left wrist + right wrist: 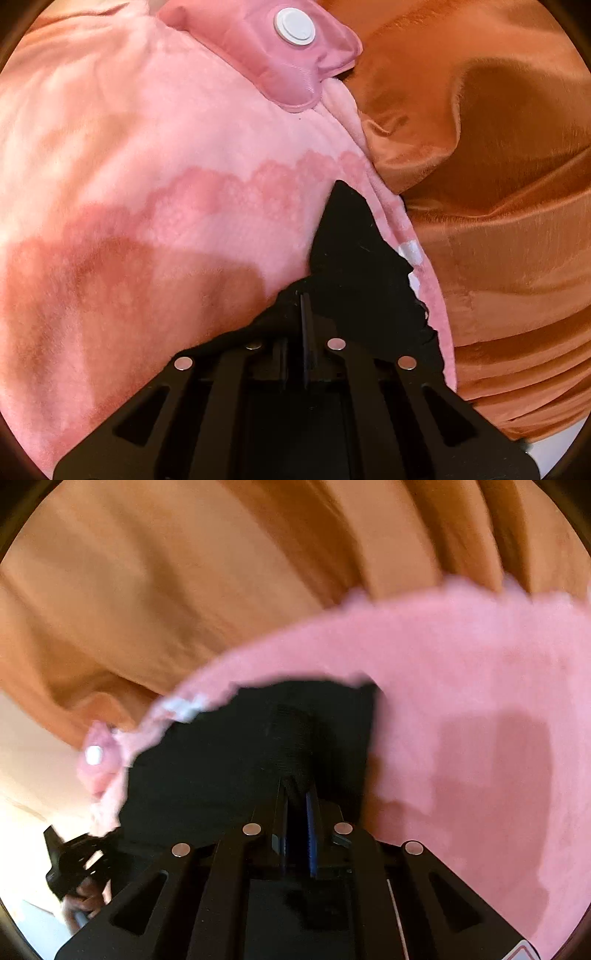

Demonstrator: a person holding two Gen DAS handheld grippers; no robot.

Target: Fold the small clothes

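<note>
Only a blurred white tag [184, 706] edges the pink garment [461, 701].

A home, most likely a bedroom or a lounge, is showing here. Soft furnishings are filling both views: an orange plush blanket [498, 184] is lying in deep folds ahead and to the right of the left claw, and a pink fleece cover [166, 166] is spreading to its left. A pink hot-water bag [295, 55] with a white cap is resting beyond it.
</note>
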